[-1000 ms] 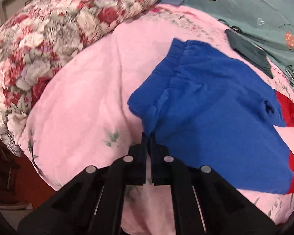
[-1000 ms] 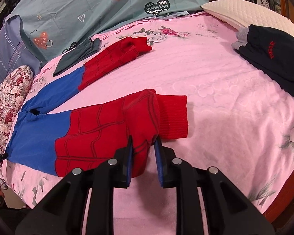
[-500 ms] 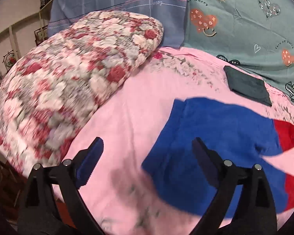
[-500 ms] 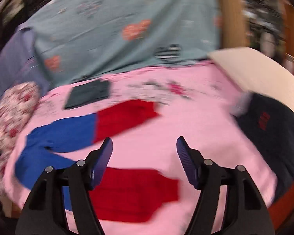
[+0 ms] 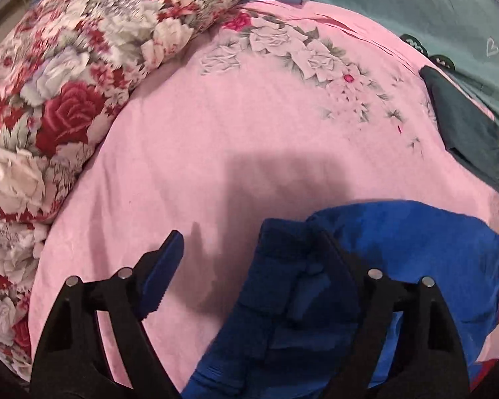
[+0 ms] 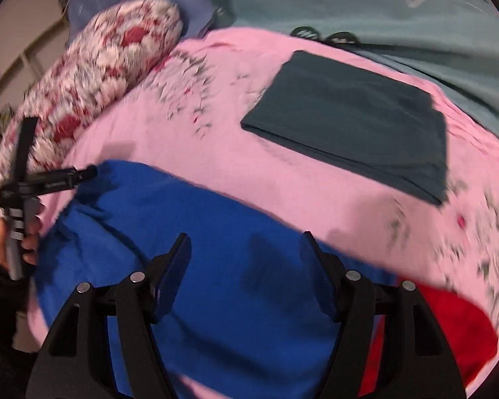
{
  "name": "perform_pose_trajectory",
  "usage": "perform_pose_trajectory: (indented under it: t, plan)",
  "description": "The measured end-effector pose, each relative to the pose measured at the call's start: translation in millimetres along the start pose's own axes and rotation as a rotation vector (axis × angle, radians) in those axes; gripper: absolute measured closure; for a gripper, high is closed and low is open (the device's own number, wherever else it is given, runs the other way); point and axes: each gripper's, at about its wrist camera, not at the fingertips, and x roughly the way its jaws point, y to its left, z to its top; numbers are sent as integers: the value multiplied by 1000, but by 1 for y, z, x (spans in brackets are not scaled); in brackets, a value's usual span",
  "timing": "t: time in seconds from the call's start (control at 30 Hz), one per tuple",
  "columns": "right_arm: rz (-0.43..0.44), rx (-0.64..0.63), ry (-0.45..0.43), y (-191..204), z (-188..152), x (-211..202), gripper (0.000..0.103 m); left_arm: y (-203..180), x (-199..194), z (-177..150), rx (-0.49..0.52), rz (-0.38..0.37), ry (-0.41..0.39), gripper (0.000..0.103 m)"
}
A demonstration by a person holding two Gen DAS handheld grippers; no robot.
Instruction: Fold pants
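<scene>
Both grippers, clamped on the pants a second ago (the left at the blue waist edge, the right on the red cuff), have let go and swung over to the waist end of the bed, so the red leg that was being carried now lies released. At the far left the floral bolster (image 5: 60,76) lines the edge of the pink bedsheet (image 5: 249,126), and the left gripper (image 5: 249,266) hangs low beside it with its jaws spread wide and nothing between them; its right finger (image 5: 332,266) sits against the bunched blue waistband while the left one is over bare sheet, which looks to me like a line-up for a fresh pinch on that corner. The pants (image 5: 415,266) lie flat on the sheet, royal blue through waist and thighs, turning red toward the lower right, with the elastic waistband rumpled into thick ridges. Further right the right gripper (image 6: 244,262) hovers over the blue seat panel (image 6: 216,249), jaws equally wide and empty, probably reaching for the far waist corner; that view is smeared by motion, so fine creases are hard to read. Beyond, well apart from the pants, a folded dark grey garment (image 6: 356,116) rests near the teal blanket (image 6: 415,16)
</scene>
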Motion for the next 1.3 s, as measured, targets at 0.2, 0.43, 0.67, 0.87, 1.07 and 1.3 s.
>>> perform_pose_trajectory:
  t: [0.2,0.43,0.67,0.87,1.07,1.3]
  plan:
    - [-31,-31,92,-15,2,50,97,-9,11,2,25,-88,40,66]
    - [26,1,-40,-8,-3,-10,103,-5,-22,1,24,-104,-28,69]
    - [77,-113,-188,60,-57,-128,103,31,-105,-34,36,-192,-127,69]
    - [174,-134,-178,126,-163,-155,103,61,-122,-117,72,-197,-99,66]
    - [191,33,-92,135,-240,-79,103,73,-88,-164,76,-182,-80,62]
    - [165,134,-312,116,-212,-124,103,60,-120,-117,82,-192,-150,65]
